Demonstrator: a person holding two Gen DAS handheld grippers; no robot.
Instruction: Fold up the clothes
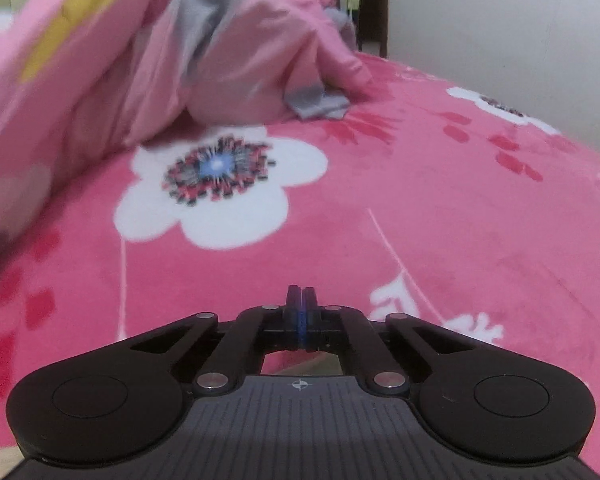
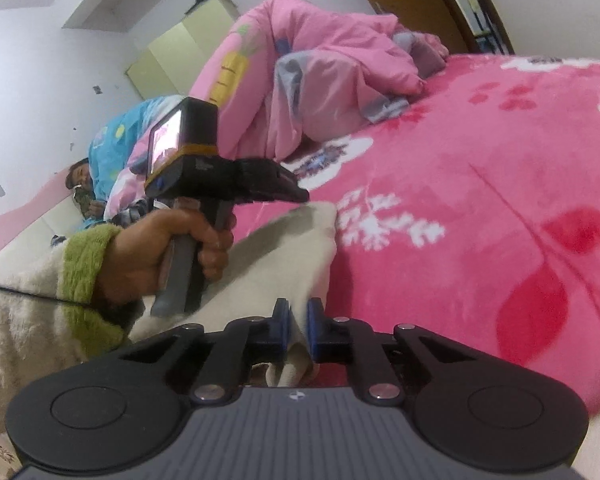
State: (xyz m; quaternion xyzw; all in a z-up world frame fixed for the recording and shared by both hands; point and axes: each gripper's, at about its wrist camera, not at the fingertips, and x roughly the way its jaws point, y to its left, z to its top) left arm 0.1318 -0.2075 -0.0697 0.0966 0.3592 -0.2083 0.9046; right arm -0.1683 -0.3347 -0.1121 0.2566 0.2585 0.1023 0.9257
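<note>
Left gripper [image 1: 301, 300], lower centre of its own view, has both fingers pressed together with nothing between them, above the pink floral blanket [image 1: 420, 208]. A pink quilt [image 1: 228, 52] is heaped at upper left; no garment shows here.

Right gripper [image 2: 299, 320], lower centre of its view, pinches an edge of the beige garment [image 2: 276, 252], which runs up toward frame centre beneath the left tool. Risk: held at one point only, the cloth could slip or bunch if pulled.

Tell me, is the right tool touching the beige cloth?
Touching. The right wrist view shows the beige cloth pinched between both fingers of the right tool.
</note>
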